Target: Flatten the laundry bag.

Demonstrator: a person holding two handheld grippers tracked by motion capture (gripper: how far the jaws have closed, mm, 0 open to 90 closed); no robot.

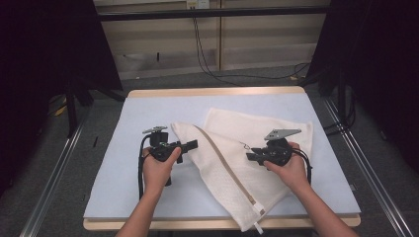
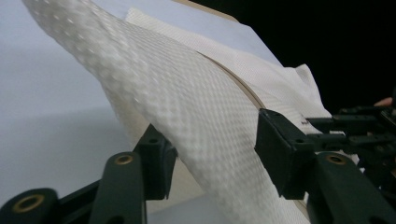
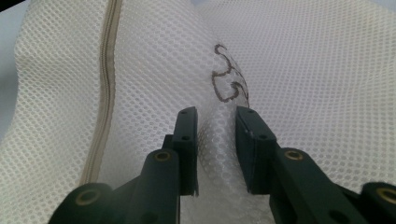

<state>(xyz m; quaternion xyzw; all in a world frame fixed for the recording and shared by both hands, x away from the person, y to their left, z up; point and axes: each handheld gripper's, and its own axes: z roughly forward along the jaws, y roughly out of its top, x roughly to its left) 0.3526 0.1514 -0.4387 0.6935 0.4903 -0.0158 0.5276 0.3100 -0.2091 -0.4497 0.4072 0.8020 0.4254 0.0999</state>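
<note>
Where it lies across the middle and right of the pale blue counter [image 1: 113,148], the white mesh laundry bag [image 1: 232,163] is rumpled, its beige zipper [image 1: 225,160] running diagonally. Left claw [image 1: 190,145] is spread around a raised fold; right claw [image 1: 250,156] pinches mesh beside a dark embroidered mark [image 3: 229,79].

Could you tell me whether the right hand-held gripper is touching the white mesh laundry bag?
Touching. In the right gripper view, the right hand-held gripper has a raised ridge of the white mesh laundry bag pinched between its black jaws.

black tools [image 1: 190,145], brass screws, grey plates, black cables
</note>
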